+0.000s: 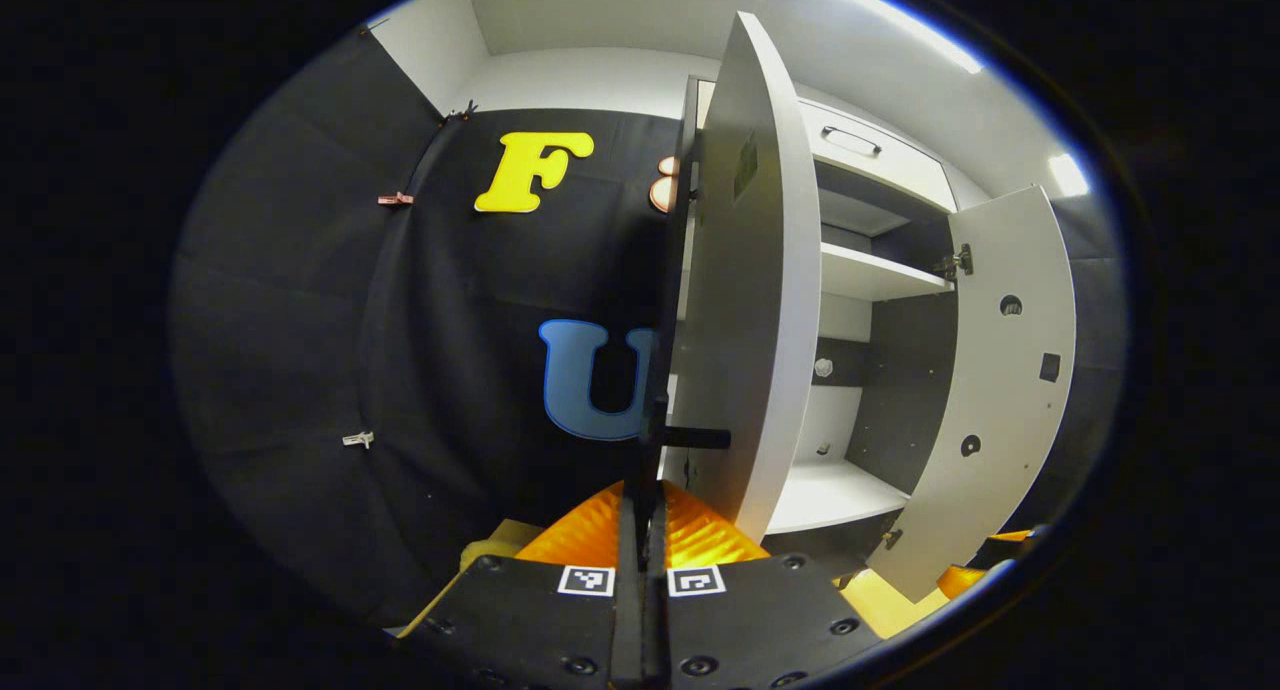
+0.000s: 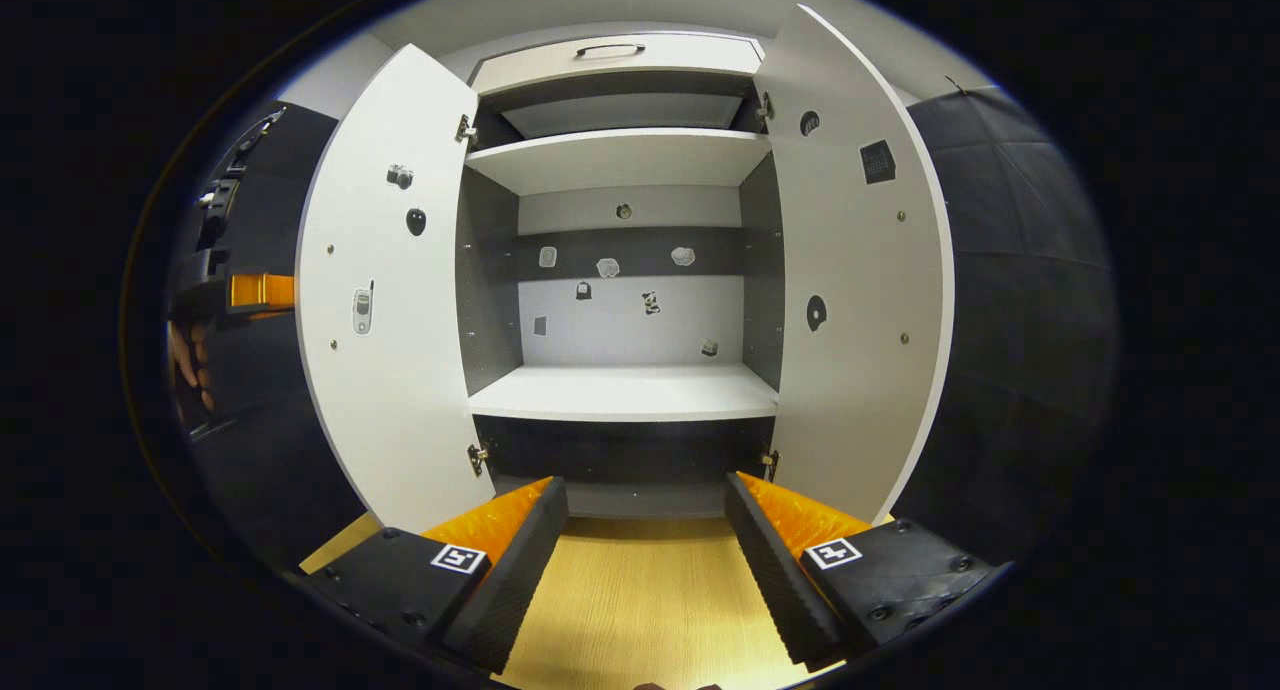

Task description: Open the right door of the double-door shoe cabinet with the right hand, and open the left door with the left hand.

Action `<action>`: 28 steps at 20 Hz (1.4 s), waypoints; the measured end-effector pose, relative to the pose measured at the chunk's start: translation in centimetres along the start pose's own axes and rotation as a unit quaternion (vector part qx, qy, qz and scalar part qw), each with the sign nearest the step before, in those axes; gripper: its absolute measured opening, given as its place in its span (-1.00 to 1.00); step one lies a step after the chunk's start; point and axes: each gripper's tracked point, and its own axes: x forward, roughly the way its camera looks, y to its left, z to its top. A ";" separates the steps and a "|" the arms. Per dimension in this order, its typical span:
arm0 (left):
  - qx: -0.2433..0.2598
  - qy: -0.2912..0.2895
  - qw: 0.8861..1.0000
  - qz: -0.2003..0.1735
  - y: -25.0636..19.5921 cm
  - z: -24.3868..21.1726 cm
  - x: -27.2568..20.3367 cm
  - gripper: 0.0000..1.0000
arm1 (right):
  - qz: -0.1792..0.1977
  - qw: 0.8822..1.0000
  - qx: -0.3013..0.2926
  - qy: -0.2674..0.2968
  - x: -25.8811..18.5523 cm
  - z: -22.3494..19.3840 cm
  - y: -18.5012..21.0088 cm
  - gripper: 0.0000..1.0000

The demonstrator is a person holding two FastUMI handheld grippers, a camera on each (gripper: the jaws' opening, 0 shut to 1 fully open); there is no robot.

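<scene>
Shoe cabinet (image 2: 620, 390), both doors swung wide | left gripper (image 1: 640, 490) pinched on left door (image 1: 750, 300) handle (image 1: 690, 437) | right gripper (image 2: 645, 530) spread wide, empty | rigid, light panels; pulled best by handle

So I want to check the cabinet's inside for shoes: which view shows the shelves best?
The right gripper view: it faces the shoe cabinet head-on, both doors swung wide, showing the upper shelf and lower shelf across their width, no shoes visible. The left gripper view looks along the left door, which hides part of each shelf.
</scene>
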 end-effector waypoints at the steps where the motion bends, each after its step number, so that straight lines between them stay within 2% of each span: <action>1: -0.001 0.001 1.000 -0.004 0.0 -0.1 -0.3 -0.89 | -0.002 1.000 0.002 0.001 -0.1 0.2 -0.2 0.99; 4: -0.003 0.013 1.000 -0.018 0.2 -0.6 -2.5 -0.90 | -0.008 1.000 0.012 -0.004 -0.6 1.4 -1.0 0.99; 8: 0.013 0.014 1.000 0.007 0.1 -0.9 -6.0 -0.90 | -0.008 1.000 0.009 -0.018 -1.8 2.6 -2.9 0.99; 11: 0.028 0.003 1.000 0.007 -3.2 -1.1 -8.0 -0.94 | 0.001 1.000 0.018 -0.020 -2.8 3.1 -4.7 0.99; 13: 0.028 -0.007 0.999 0.014 -5.6 -1.3 -9.0 -0.85 | 0.008 1.000 0.019 -0.016 -3.6 3.3 -5.9 0.99; 14: 0.022 -0.010 1.000 0.015 -7.1 -1.7 -9.5 -0.91 | 0.012 1.000 0.020 -0.017 -4.2 3.5 -6.4 0.99; 15: 0.017 -0.008 1.000 0.010 -8.8 -2.2 -10.0 -0.71 | 0.015 0.999 0.021 -0.021 -4.7 3.9 -7.0 0.99; 16: 0.020 -0.004 1.000 0.002 -10.5 -2.8 -10.5 -0.68 | 0.016 0.999 0.020 -0.024 -5.3 4.3 -7.6 0.99; 18: 0.038 -0.002 0.999 0.005 -12.6 -3.8 -11.7 -0.22 | 0.018 0.999 0.020 -0.041 -6.5 5.2 -8.7 0.99; 20: 0.042 0.002 0.999 0.006 -14.8 -4.8 -13.0 0.02 | 0.028 0.998 0.024 -0.053 -7.5 5.8 -9.3 0.99; 23: 0.035 0.011 0.999 0.021 -16.8 -6.2 -14.9 0.56 | 0.054 0.995 0.040 -0.074 -9.2 6.8 -9.6 0.99; 25: 0.031 0.005 0.999 0.031 -17.4 -6.3 -15.9 0.65 | 0.057 0.995 0.038 -0.076 -9.7 6.6 -9.9 0.99; 27: 0.037 0.003 0.999 0.031 -18.2 -6.6 -16.3 0.89 | 0.056 0.996 0.034 -0.063 -9.8 5.6 -10.3 0.99; 28: 0.043 -0.001 0.998 0.034 -18.2 -6.6 -16.5 0.92 | 0.058 0.996 0.038 -0.057 -9.9 5.2 -10.3 0.99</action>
